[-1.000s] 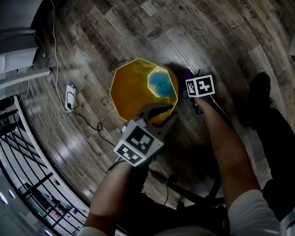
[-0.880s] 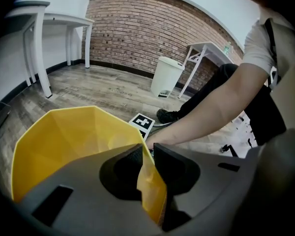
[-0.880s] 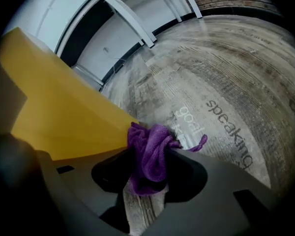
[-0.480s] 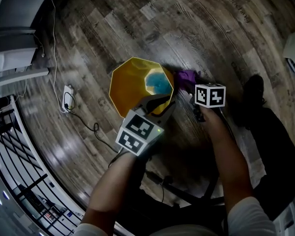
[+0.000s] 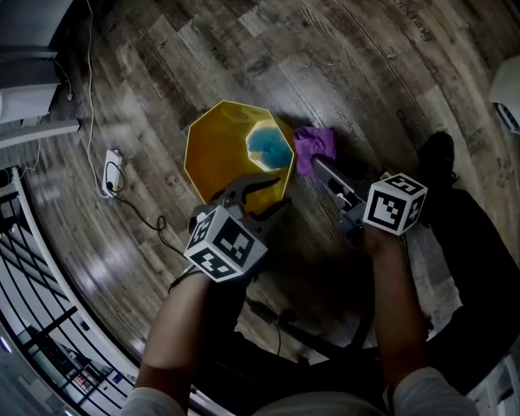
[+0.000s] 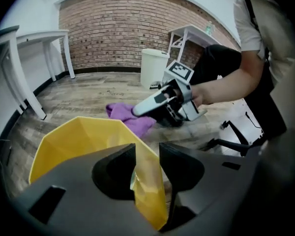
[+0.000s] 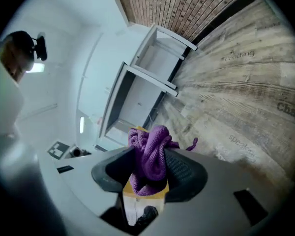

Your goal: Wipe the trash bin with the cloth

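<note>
Left forearm reaches forward and down, with the left gripper (image 5: 262, 185) at the near rim of the yellow trash bin (image 5: 215, 150). The bin stands upright on the wood floor (image 5: 347, 50). The left jaws have just been opening: the bin wall sits between them with a gap at the right jaw, so no pinch. Right arm is stretched out, and the right gripper (image 5: 319, 166) angles toward the bin's right side. Its jaws are clamped on the bunched purple cloth (image 5: 315, 140), which is just beside the bin's rim; can't tell if it touches.

Yellow trash bin (image 5: 212, 150) — purple cloth (image 5: 314, 142), grey-brown woodgrain floor (image 5: 373, 59).
</note>
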The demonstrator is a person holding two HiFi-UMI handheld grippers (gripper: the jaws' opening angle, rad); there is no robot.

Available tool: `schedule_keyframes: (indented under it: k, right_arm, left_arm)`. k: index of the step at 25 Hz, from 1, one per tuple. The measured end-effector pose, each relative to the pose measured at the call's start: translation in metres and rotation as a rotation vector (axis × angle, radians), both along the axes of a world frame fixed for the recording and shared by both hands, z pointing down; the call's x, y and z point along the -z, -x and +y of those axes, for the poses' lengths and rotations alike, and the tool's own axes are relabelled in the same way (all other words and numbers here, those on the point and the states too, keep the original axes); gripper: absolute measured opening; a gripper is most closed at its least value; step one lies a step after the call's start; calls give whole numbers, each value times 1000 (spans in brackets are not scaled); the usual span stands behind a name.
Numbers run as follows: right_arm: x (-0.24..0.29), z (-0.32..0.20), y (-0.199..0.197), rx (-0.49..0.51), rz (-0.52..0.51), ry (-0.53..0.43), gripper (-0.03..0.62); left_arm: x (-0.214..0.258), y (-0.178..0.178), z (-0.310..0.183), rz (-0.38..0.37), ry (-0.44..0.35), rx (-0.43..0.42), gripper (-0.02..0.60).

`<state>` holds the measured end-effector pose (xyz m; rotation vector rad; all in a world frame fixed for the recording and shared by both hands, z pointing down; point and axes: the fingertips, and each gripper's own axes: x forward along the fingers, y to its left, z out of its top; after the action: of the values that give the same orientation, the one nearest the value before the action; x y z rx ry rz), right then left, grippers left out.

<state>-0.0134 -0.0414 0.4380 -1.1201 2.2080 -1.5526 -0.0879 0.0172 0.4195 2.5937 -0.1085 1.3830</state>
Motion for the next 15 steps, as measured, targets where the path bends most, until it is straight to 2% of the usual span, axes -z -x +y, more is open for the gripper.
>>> schedule_keyframes:
  k: [4, 7, 15]
  right_arm:
    - [18, 3, 8, 27, -95, -55, 184]
    - [-1, 2, 11, 46, -51, -20, 184]
    - [-50, -8, 16, 117, 9, 54, 184]
  left_arm:
    - [-5, 1, 3, -13, 38, 8, 139]
    - [-4, -3, 5, 2, 64, 20, 110]
    - [4, -8, 1, 33, 78, 50, 110]
